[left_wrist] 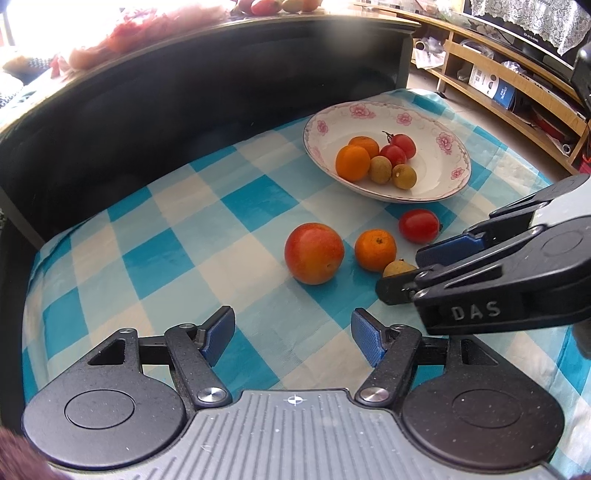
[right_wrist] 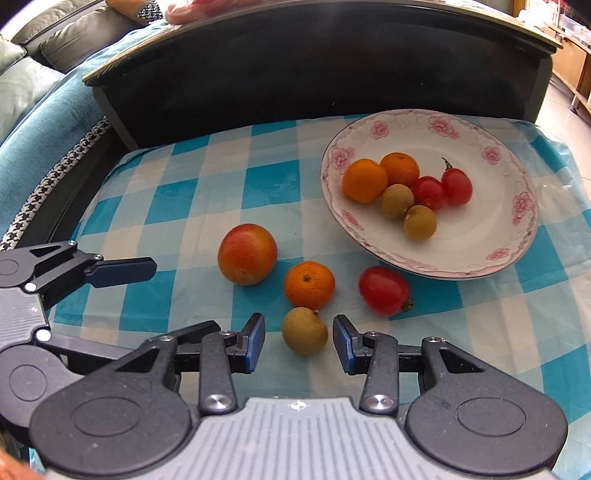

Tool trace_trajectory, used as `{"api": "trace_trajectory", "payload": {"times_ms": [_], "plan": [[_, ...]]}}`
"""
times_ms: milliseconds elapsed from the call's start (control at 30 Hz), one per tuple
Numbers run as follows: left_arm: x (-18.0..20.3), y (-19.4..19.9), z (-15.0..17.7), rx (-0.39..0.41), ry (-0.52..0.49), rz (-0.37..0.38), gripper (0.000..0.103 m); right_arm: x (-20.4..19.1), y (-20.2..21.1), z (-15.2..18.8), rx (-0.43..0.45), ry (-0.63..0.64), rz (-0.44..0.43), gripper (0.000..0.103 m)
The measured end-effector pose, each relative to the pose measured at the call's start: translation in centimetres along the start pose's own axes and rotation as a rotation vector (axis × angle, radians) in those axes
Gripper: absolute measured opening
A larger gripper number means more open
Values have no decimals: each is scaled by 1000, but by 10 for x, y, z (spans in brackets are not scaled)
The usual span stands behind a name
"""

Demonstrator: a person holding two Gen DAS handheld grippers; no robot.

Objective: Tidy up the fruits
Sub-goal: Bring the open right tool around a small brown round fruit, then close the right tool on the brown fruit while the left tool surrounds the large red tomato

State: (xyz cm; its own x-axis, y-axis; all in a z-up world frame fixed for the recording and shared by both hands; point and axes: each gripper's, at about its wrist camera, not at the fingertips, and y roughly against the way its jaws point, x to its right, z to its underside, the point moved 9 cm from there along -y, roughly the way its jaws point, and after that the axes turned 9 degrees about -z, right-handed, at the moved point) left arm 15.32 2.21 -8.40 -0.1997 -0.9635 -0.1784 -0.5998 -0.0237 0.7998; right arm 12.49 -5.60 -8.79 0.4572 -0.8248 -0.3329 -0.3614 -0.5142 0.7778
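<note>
A flowered white plate [right_wrist: 517,236] [left_wrist: 328,136] on the blue checked cloth holds two oranges, two small tomatoes and two brown longans. On the cloth in front of it lie a large red-orange fruit [right_wrist: 246,254] [left_wrist: 314,253], a mandarin [right_wrist: 308,284] [left_wrist: 375,249], a red tomato [right_wrist: 384,291] [left_wrist: 418,225] and a brown longan [right_wrist: 304,330] [left_wrist: 397,267]. My right gripper [right_wrist: 299,341] [left_wrist: 410,271] is open, its pads either side of the loose longan without touching it. My left gripper [left_wrist: 293,336] hangs open over bare cloth, short of the large fruit.
A dark table edge [right_wrist: 295,66] rises right behind the cloth. A sofa [right_wrist: 33,96] lies to the left, wooden shelving [left_wrist: 509,81] to the right. More fruit sits on the dark tabletop [left_wrist: 280,5] at the back.
</note>
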Motion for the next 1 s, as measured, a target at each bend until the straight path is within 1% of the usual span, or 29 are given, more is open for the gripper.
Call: {"api": "trace_trajectory", "payload": {"times_ms": [133, 233, 267, 367, 533, 733, 900, 1000], "plan": [[0, -1, 1, -4, -2, 0, 76, 1, -6, -1, -9, 11, 13, 43], [1, -2, 1, -5, -4, -1, 76, 4, -10, 1, -22, 13, 24, 34], [1, -2, 1, -5, -3, -1, 76, 5, -10, 2, -21, 12, 22, 32], [1, -2, 1, -5, -3, -1, 78, 6, -8, 3, -19, 14, 22, 32], [1, -4, -1, -3, -4, 0, 78, 11, 1, 7, -7, 11, 22, 32], [6, -12, -13, 12, 9, 22, 78, 21, 12, 15, 1, -4, 25, 32], [13, -27, -22, 22, -31, 21, 76, 30, 14, 22, -12, -26, 17, 32], [13, -36, -25, 18, -32, 28, 74, 31, 15, 23, -11, -30, 7, 32]]}}
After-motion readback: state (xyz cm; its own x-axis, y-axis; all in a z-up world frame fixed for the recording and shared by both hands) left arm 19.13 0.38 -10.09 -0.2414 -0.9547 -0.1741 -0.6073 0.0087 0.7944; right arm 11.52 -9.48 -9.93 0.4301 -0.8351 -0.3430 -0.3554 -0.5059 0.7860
